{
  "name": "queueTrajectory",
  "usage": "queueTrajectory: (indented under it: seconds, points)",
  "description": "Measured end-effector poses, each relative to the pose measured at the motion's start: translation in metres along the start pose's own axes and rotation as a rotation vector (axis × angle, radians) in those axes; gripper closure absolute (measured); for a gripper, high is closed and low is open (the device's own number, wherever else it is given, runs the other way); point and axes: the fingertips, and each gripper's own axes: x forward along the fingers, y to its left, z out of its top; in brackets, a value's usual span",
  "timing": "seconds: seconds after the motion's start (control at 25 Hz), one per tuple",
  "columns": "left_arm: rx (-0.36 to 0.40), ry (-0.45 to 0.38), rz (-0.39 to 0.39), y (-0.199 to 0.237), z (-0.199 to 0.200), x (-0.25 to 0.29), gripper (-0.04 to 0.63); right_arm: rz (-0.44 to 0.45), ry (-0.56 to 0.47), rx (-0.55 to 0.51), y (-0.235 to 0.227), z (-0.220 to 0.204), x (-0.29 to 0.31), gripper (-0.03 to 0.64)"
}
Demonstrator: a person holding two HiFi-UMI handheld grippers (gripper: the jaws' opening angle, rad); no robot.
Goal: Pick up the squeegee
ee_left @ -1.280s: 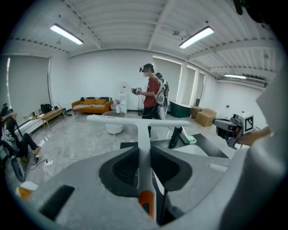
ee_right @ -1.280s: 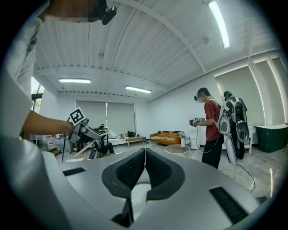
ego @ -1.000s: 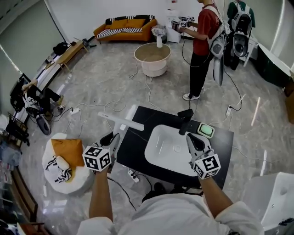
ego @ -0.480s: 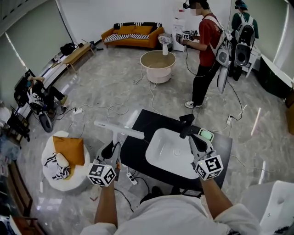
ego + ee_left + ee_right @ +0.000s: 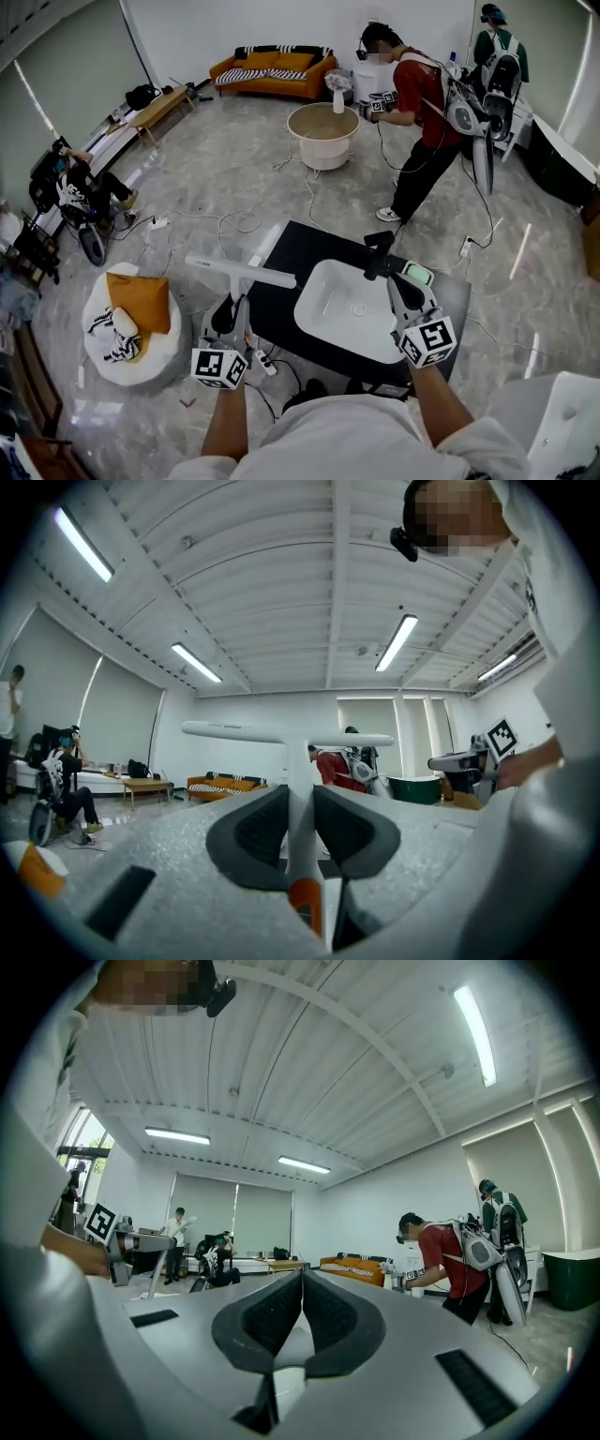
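Note:
The squeegee (image 5: 240, 270) is white and T-shaped, with a long blade across the top of a thin handle. My left gripper (image 5: 234, 309) is shut on that handle and holds it in the air beside the left edge of the black table (image 5: 281, 246). In the left gripper view the squeegee (image 5: 291, 735) stands upright, and its handle is pinched between the dark pads of the left gripper (image 5: 300, 810). My right gripper (image 5: 405, 289) hovers over the right side of the white basin (image 5: 342, 305). In its own view the right gripper (image 5: 302, 1286) is shut on nothing.
A black faucet (image 5: 378, 253) and a green-rimmed dish (image 5: 419, 273) sit behind the basin. A white pouf with an orange cushion (image 5: 136, 305) stands at the left. Cables and a power strip (image 5: 265, 362) lie on the floor. A person in a red shirt (image 5: 422, 89) bends near a round tub (image 5: 322, 127).
My left gripper has drawn the squeegee away from the table edge towards me and turned it. The right gripper has barely shifted. The person in red has bent forward.

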Motion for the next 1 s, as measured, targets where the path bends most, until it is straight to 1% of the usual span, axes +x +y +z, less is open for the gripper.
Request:
queueTrajectory:
  seconds: [0.32, 0.68, 0.84, 1.0]
  points:
    - [0.005, -0.020, 0.030, 0.001, -0.002, 0.001, 0.500, 0.000, 0.012, 0.009, -0.004, -0.004, -0.002, 0.601]
    - [-0.006, -0.004, 0.014, -0.004, -0.007, 0.004, 0.500, 0.018, 0.027, 0.013, -0.001, -0.009, -0.001, 0.603]
    - [-0.010, -0.003, 0.007, -0.005, -0.009, 0.006, 0.500, 0.009, 0.029, 0.024, -0.003, -0.015, -0.001, 0.603]
    - [-0.026, 0.005, 0.004, -0.005, -0.014, 0.010, 0.500, 0.014, 0.029, 0.035, -0.005, -0.021, 0.001, 0.603]
